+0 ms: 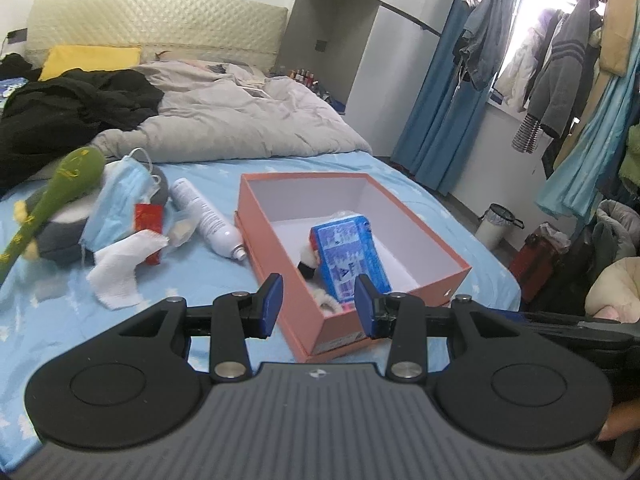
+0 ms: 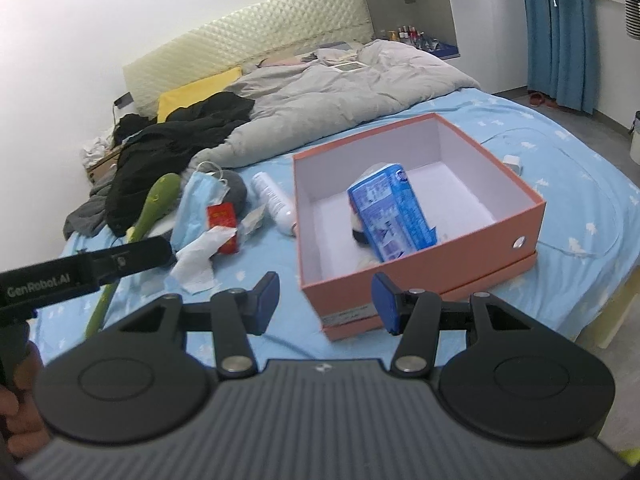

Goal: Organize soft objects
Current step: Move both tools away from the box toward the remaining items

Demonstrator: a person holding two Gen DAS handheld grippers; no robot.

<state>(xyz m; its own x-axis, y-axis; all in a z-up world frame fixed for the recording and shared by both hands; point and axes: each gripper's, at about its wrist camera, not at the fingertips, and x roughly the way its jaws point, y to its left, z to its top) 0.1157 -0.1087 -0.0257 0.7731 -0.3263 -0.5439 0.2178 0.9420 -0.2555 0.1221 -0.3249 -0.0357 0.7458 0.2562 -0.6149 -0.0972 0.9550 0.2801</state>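
Both tools, left and right, gape half open, empty. The gauze looks light and floppy; pinch its bunched middle.

I am operating in a home bedroom: a bed with a light blue sheet, a cream quilted headboard, a rumpled grey duvet, and clothes hanging on a rail.

the shoebox sits on the bed sheet. in it a tissue pack leans on a plush toy. left of the shoebox lies a spray bottle, then a face mask. behind the shoebox lies the duvet.
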